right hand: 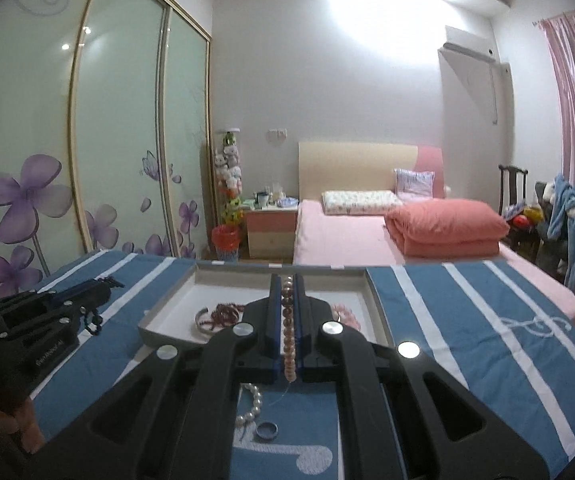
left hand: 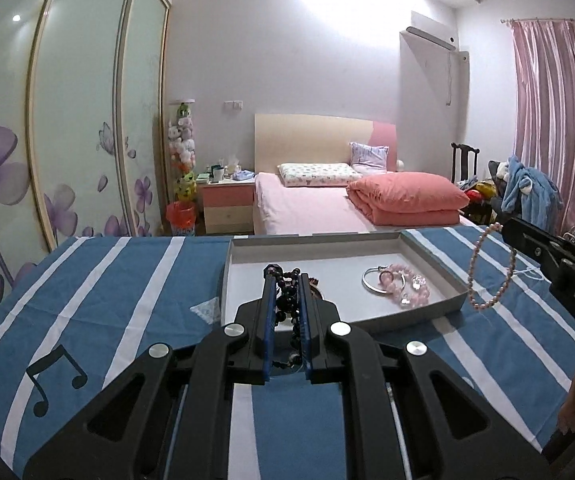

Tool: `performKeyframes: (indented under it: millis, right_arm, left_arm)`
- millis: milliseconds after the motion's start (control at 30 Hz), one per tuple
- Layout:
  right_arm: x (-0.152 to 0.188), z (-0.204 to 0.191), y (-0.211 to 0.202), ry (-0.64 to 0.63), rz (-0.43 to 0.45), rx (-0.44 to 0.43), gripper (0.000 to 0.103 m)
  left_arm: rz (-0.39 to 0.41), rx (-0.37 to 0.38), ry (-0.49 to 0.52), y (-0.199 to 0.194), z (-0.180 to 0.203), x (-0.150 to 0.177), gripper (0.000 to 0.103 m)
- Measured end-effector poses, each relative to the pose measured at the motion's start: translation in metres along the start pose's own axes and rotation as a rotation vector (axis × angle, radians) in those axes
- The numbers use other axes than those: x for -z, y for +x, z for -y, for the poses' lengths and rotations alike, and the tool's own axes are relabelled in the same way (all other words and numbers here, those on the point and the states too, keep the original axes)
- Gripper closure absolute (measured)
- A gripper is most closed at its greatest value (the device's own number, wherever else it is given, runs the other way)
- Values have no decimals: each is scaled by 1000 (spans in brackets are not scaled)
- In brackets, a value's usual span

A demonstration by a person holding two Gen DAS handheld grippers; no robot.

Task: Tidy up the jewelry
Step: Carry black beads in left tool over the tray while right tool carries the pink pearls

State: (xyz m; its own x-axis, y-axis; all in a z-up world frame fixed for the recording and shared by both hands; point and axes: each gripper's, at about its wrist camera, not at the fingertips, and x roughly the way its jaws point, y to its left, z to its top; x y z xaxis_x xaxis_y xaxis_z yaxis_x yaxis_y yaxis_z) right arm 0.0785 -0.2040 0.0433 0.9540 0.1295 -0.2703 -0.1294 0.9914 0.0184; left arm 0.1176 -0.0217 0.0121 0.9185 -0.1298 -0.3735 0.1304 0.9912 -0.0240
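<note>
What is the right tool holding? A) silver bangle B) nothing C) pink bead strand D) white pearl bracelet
C: the right tool is shut on the pink bead strand, which runs between its fingers; from the left wrist view the strand hangs as a loop beside the grey tray.

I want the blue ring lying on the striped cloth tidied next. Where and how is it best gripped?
Grip the blue ring across its band, coming straight down from above: it lies flat, hole upward, close beside the white bead bracelet, so a side approach would likely snag the beads.
</note>
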Motion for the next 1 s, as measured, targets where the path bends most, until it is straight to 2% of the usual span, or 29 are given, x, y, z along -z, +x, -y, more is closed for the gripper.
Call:
performKeyframes:
  millis: [333, 533, 833, 1000]
  right_arm:
    - [-17, -2, 9, -4, 64, 7, 97]
    - [-22, 4, 21, 10, 79, 14, 97]
    - [-27, 12, 60, 27, 53, 19, 97]
    - [-27, 18, 92, 43, 12, 21, 97]
  left_arm:
    - [63, -8, 9, 9, 11, -15, 91]
    - [68, -8, 7, 21, 15, -20, 91]
    - [55, -5, 15, 51, 16, -28, 91]
    - [2, 17, -5, 79, 11, -28, 91]
